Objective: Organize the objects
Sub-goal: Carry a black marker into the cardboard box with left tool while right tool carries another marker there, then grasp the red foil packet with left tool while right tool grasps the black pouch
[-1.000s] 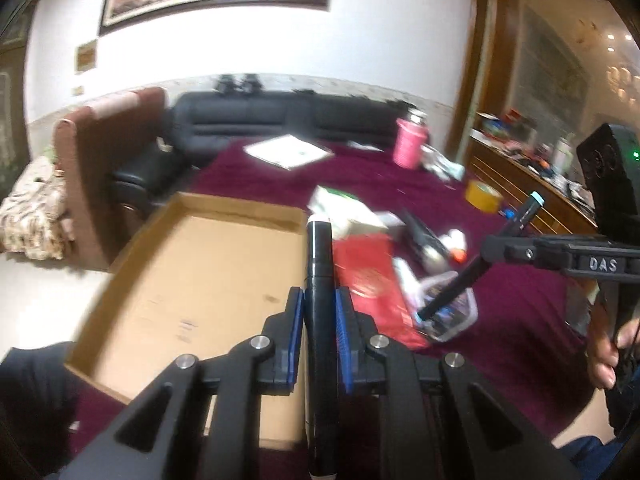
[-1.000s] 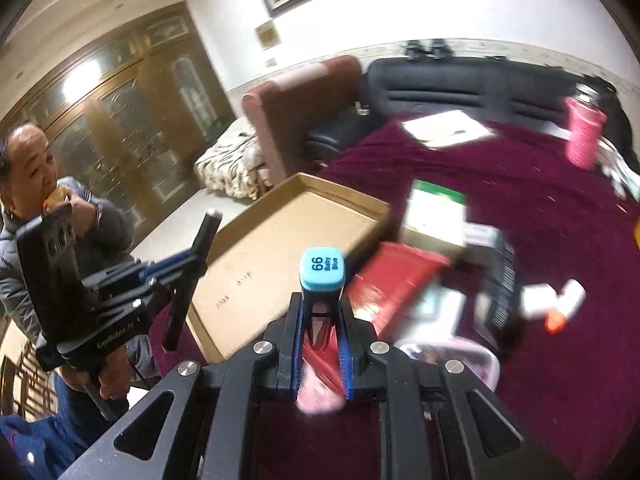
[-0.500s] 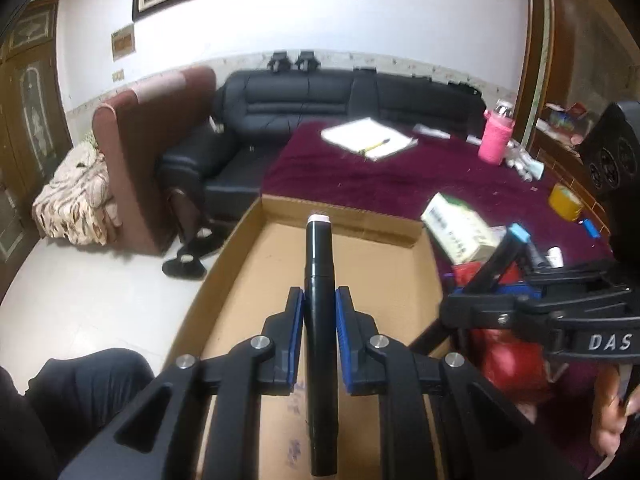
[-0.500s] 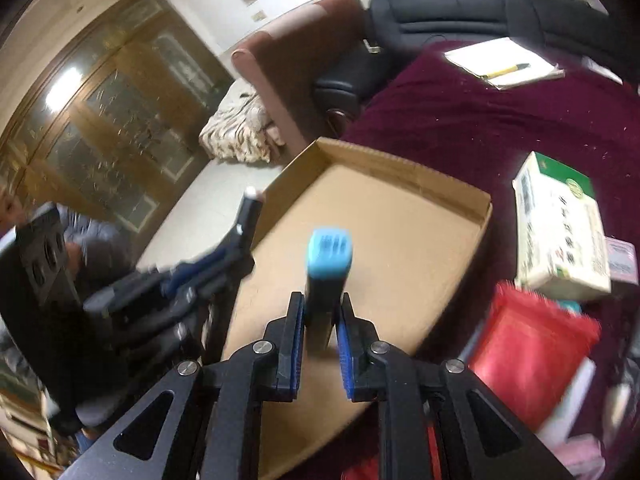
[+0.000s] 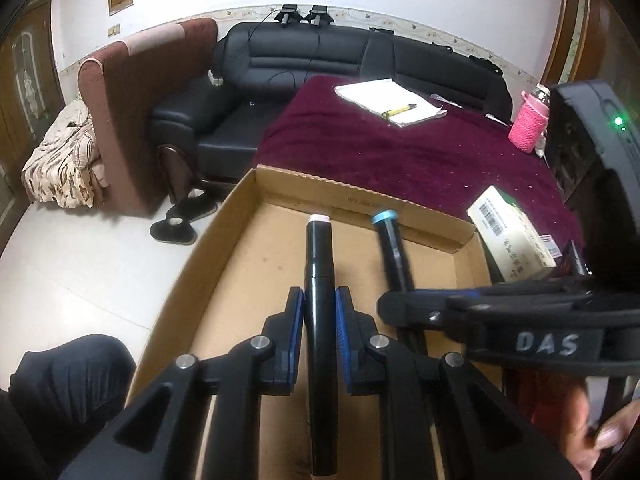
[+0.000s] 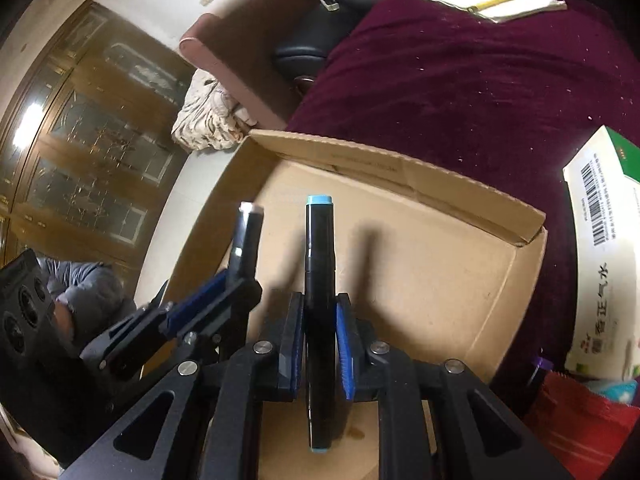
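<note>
Left gripper [image 5: 319, 312] pinches a black marker w/ white cap [image 5: 319, 280], held over the cardboard box [image 5: 224, 248]. Right gripper [image 6: 319, 328] pinches a black marker w/ blue cap [image 6: 319, 264], also over the box, just beside the other marker. Box sits at the edge of the maroon table [image 5: 400, 152]. A white-green carton [image 6: 600, 248] lies right of the box; notepad w/ yellow pen [image 5: 390, 102] at the far end.

The room light is even and rather dim. A lamp glares in the glass cabinet [image 6: 60, 152] at the left. Soft shadows of pens fall inside the cardboard box [image 6: 420, 264]. Frame edges bend strongly and go dark; lower right corners look blurred.
</note>
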Motion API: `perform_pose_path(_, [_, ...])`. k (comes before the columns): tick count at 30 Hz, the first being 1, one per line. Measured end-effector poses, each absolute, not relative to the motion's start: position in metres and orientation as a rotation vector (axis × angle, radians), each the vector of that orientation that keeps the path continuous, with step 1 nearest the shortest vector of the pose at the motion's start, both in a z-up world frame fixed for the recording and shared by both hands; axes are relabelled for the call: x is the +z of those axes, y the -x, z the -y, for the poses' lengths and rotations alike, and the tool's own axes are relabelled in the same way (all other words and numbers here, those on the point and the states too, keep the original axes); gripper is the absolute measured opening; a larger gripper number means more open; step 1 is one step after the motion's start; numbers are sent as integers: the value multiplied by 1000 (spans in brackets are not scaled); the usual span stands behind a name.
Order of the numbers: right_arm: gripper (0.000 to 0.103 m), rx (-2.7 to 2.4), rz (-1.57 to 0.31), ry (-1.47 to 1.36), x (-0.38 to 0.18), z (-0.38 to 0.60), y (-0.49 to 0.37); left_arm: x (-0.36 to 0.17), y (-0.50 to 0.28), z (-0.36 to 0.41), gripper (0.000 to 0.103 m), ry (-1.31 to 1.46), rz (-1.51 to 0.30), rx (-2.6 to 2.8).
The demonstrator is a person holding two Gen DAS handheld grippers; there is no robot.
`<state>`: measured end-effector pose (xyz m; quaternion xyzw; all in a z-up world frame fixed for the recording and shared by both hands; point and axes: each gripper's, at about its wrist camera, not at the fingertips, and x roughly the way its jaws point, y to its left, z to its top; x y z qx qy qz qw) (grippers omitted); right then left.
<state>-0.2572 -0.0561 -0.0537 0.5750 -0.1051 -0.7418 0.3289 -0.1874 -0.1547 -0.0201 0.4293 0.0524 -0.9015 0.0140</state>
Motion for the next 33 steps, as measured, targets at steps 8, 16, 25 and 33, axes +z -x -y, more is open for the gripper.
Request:
perform_pose_path(8, [28,-1966,276,-1468,-45,52,260,-34,198,165,16,-1440,-272,-2753])
perform_pose_path(16, [48,-1974,333,-1410,-31,33,253,-33,198,165,17,-1432,-287,-2742])
perform_pose_path(25, [50,-1935,391,-1322,-6,-19,206,-16,179,161,48,-1340,-284,-2778])
perform_pose_path(33, [54,-1951,475,-1212,11,-103,157,19,121,124,48,-1256,-227,-2939])
